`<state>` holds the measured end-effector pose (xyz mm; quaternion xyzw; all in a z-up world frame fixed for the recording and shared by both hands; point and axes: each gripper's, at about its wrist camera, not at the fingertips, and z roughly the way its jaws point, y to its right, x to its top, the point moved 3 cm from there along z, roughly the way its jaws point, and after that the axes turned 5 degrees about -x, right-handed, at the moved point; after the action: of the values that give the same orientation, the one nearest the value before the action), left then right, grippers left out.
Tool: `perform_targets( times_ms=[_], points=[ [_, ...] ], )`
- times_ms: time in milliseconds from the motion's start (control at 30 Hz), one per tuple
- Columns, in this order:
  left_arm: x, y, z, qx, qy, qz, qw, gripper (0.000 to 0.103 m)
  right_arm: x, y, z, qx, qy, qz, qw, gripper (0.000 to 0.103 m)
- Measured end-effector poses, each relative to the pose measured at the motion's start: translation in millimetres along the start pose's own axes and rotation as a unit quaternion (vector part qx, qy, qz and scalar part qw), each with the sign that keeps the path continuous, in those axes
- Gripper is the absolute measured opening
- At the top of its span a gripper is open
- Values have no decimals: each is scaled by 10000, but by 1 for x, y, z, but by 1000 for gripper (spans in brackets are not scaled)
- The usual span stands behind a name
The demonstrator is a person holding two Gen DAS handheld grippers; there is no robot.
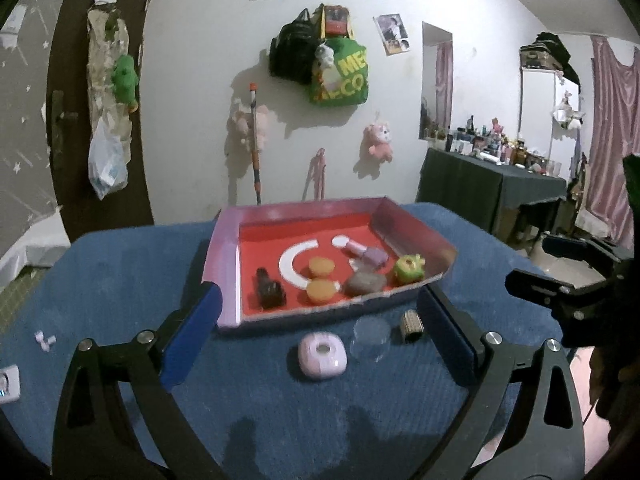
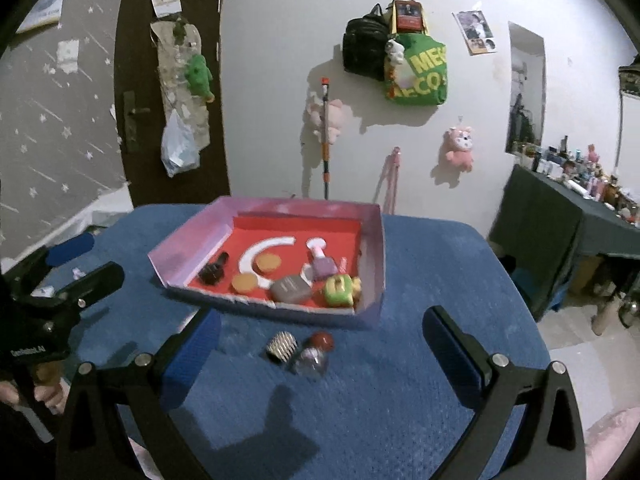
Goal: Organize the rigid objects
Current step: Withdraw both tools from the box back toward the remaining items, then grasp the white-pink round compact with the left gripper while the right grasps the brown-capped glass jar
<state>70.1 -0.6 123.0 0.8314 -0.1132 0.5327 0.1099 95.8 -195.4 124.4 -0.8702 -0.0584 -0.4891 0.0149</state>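
The desk (image 1: 120,280), covered in blue cloth, fills the lower half of both views. At its middle sits the tray (image 1: 224,264), a shallow cardboard box with pale purple walls and a red floor bearing white marks.

Inside the tray lie a dark bottle (image 1: 270,290) at the left, two orange discs (image 1: 321,280) in the middle, a grey compact (image 1: 365,282) just right of them, a green toy (image 1: 408,269) in the near right corner, and a purple bottle (image 1: 370,255) lying behind the compact.

On the cloth just in front of the tray's near wall rest three loose things: a pink round case (image 1: 322,355), a clear jar (image 1: 371,338) beside it, and a small ribbed metal piece (image 1: 412,326) to the right. From the right wrist view the jar (image 2: 312,356) lies on its side with a dark red cap, touching or nearly touching the ribbed piece (image 2: 282,346).

The left tool (image 1: 320,328) stands wide apart with nothing gripped; the three loose things lie between its blue pads, untouched. The right tool (image 2: 320,344) is likewise spread wide and empty, the jar and ribbed piece ahead between its fingers.

A small white scrap (image 1: 44,340) lies at the desk's far left. Nothing blocks either tool's line to the loose things.
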Motion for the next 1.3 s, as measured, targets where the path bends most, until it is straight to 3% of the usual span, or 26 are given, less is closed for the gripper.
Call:
perform_targets(
  times_ms=[233, 567, 1300],
  points=[
    [-45, -1, 17, 37, -342, -177, 9993, 99, -53, -11, 14, -170, 68, 54, 9998, 103],
    [-75, -14, 40, 103, -811, -455, 9956, 99, -90, -17, 51, 88, -529, 404, 9977, 103],
    [-81, -20, 53, 175, -1151, -442, 9922, 99, -100, -13, 71, 71, -862, 465, 9952, 103]
  ],
)
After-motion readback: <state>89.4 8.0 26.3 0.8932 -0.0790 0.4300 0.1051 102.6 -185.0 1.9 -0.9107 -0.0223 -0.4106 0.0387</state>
